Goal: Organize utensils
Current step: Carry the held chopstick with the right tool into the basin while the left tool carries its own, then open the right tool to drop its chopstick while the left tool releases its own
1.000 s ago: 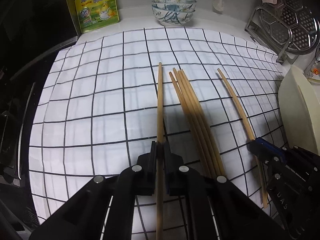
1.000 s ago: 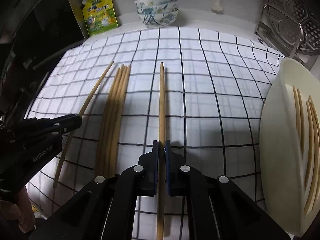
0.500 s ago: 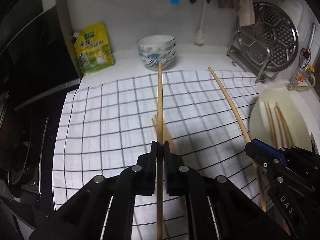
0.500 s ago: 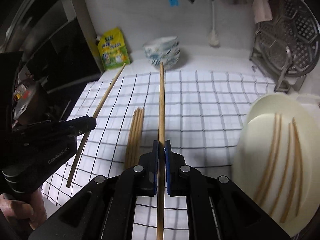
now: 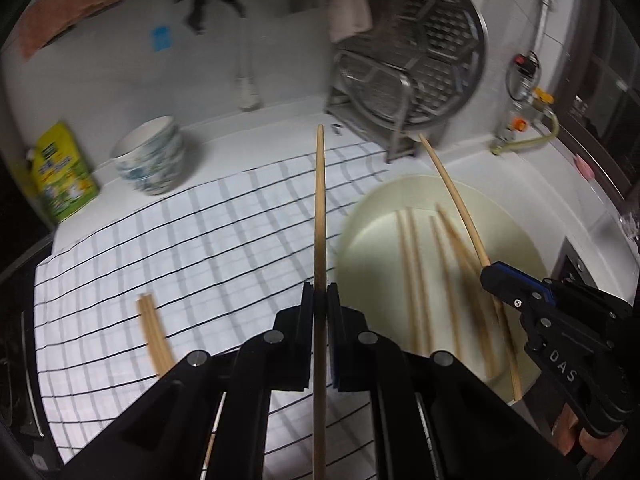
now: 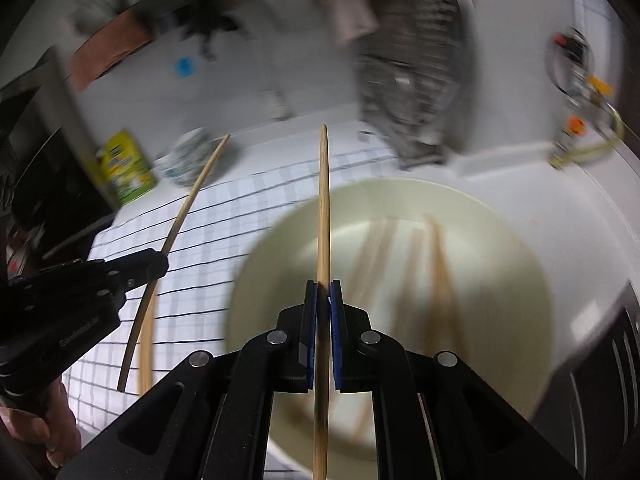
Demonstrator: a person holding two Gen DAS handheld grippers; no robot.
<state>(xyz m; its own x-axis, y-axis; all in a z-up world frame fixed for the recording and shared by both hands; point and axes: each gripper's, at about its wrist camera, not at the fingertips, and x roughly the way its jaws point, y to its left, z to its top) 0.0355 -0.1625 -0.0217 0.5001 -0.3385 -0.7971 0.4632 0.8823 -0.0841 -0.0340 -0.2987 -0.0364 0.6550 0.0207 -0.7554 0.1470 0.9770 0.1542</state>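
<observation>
My left gripper (image 5: 320, 300) is shut on a wooden chopstick (image 5: 320, 208) and holds it above the checked cloth (image 5: 200, 240), beside the cream plate (image 5: 520, 236). My right gripper (image 6: 323, 296) is shut on another chopstick (image 6: 324, 200), raised over the cream plate (image 6: 500, 240). Several chopsticks (image 5: 416, 264) lie on the plate. A few more chopsticks (image 5: 154, 332) lie on the cloth at the lower left. The right gripper (image 5: 490, 274) shows in the left wrist view with its chopstick (image 5: 452, 196). The left gripper (image 6: 160, 262) shows in the right wrist view with its chopstick (image 6: 192, 200).
A stack of patterned bowls (image 5: 152, 160) and a yellow-green pouch (image 5: 60, 176) stand at the back left. A metal rack with a round steamer tray (image 5: 420, 64) stands at the back right. A pipe with valves (image 5: 528, 120) is on the far right.
Both grippers have lifted their chopsticks off the cloth and swung right toward the cream plate. The plate has come nearer and more central in both views.
</observation>
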